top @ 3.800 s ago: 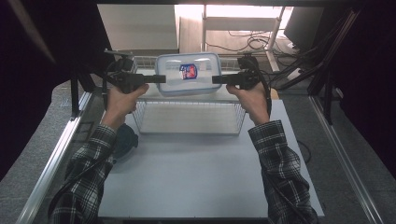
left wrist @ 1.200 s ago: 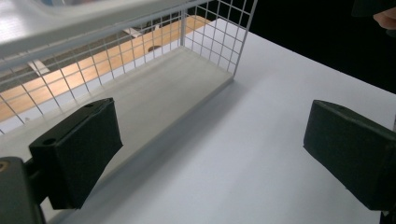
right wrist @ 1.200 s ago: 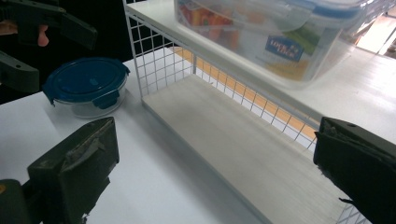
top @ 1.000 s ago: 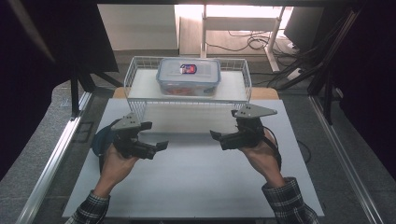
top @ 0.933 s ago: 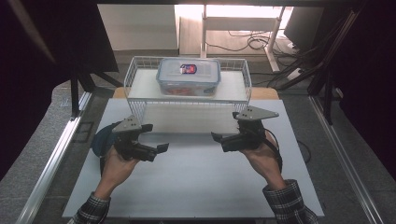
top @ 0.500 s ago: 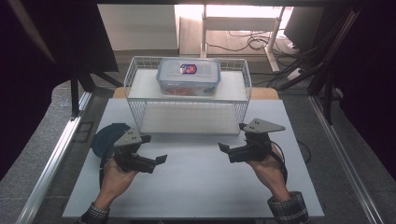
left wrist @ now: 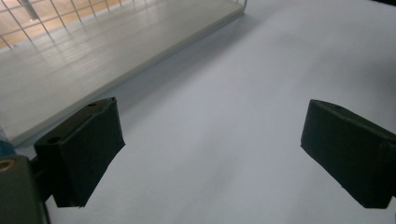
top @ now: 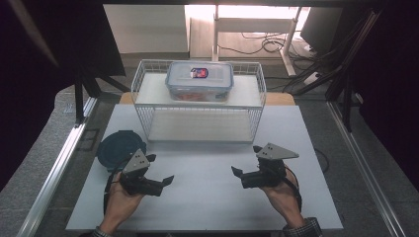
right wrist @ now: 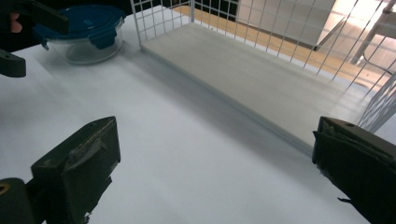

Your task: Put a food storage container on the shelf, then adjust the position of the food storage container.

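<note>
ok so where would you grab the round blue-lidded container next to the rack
The round container sits upright on the table left of the wire rack, right beside the left gripper. Probably best to come from above with that gripper's open jaws spanning the blue lid's rim on two opposite sides, between the lid's clip tabs, since the bowl is low and wide and the rim gives a firm edge.

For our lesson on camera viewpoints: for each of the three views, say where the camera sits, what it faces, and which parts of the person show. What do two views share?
High view: above the person's side, looking forward and down on the table; both hands, left gripper, right gripper, box on the rack.
Left gripper view: on the left gripper, facing table and rack shelf; own open jaws.
Right gripper view: on the right gripper, facing rack and bowl; own open jaws.
Shared: the gripper views share the rack's lower shelf.
</note>
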A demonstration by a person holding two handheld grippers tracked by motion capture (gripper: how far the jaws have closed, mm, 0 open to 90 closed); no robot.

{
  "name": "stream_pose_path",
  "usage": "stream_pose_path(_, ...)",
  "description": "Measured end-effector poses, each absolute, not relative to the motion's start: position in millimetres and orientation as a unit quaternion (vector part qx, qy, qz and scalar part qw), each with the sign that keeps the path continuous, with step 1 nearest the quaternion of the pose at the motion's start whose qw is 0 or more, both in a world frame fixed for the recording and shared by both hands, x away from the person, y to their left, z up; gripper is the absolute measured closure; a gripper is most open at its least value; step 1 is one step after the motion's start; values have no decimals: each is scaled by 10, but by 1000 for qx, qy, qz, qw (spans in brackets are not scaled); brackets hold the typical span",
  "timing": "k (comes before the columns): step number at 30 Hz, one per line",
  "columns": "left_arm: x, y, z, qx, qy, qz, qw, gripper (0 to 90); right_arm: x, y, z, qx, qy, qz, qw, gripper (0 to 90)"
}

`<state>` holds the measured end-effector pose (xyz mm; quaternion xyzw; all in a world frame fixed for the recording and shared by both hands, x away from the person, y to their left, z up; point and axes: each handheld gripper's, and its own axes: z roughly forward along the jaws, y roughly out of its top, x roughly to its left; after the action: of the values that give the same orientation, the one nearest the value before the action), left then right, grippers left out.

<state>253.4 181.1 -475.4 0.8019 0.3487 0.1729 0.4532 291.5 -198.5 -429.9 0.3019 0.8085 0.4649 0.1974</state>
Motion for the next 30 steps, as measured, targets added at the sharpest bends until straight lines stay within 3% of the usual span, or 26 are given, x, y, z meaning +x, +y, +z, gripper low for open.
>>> stream_pose_path(15,2496,1798,-4976,805,353,149,453,55,2720,-2058,-4735,310,819,442,195,19)
stream_pose_path(26,2661,1958,-4935,786,391,132,460,35,2749,-2066,-4798,318,821,433,195,19)
stream_pose_path(29,2748,2068,-4884,781,410,143,449,67,2758,-2066,-4809,319,821,430,198,20)
stream_pose_path(30,2764,2097,-4872,780,413,147,446,119,2767,-2070,-4814,319,821,429,199,20)
